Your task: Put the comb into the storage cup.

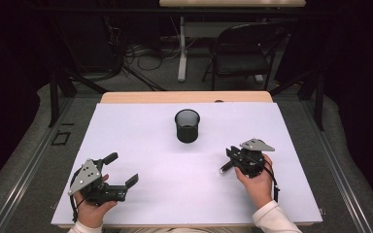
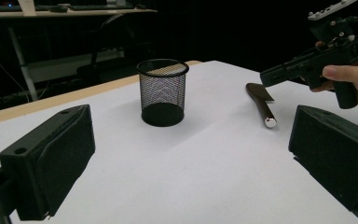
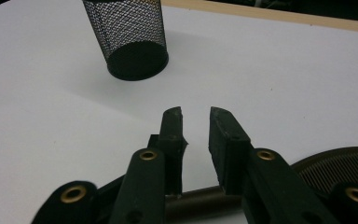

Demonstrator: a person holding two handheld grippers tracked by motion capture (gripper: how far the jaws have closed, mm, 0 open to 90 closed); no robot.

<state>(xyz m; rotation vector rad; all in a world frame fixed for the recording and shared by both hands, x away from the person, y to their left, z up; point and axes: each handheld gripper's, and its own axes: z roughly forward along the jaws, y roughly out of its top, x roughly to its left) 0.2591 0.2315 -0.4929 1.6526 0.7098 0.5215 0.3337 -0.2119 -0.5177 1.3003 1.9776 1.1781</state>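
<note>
From the left, we see the left gripper [image 1: 115, 171] resting low on the white bench [image 1: 141, 194], its fingers wide apart and empty. At centre stands the mesh cup [image 1: 187, 125]. At right, the right gripper [image 1: 230, 156] straddles a dark pen [image 2: 261, 106]. The right gripper view shows its fingers [image 3: 226, 140] nearly closed, a narrow gap remaining, the pen's barrel [image 3: 200, 198] crossing beneath them, apparently not yet clamped.

A dark pen [image 2: 261, 103] (silver-tipped) lies flat on the white table [image 1: 141, 141], right of the mesh cup [image 1: 187, 125].
</note>
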